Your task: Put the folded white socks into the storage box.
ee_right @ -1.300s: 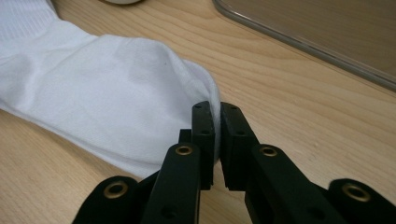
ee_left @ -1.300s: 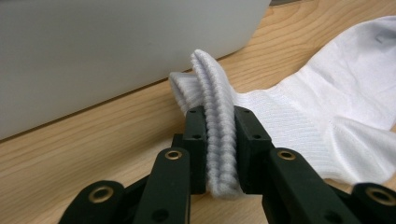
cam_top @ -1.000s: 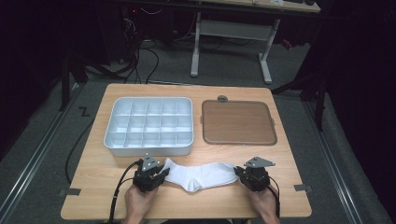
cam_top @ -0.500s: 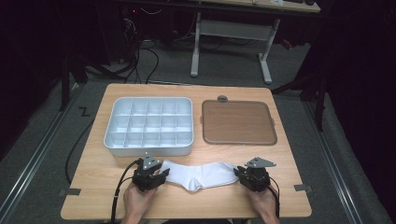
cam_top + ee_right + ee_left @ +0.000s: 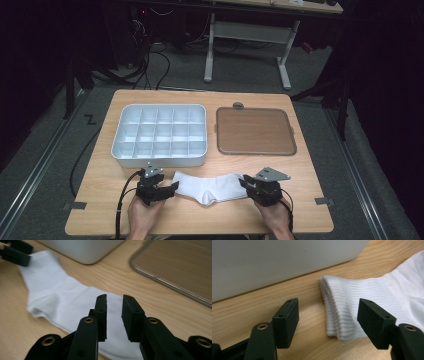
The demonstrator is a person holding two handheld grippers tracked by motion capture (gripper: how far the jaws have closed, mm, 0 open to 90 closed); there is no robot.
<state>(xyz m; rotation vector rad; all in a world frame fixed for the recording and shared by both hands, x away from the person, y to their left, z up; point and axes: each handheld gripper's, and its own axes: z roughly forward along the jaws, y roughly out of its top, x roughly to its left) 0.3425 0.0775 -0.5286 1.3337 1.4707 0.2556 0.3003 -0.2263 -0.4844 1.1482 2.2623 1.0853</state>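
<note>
The sock (image 5: 209, 186) lies flat, lengthwise across the table, cuff toward the left gripper (image 5: 328, 315), just released; right gripper (image 5: 114, 315) slightly parted, empty.

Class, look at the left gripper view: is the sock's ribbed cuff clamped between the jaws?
No: the sock's ribbed cuff lies flat between wide-open jaws, touching neither.
</note>
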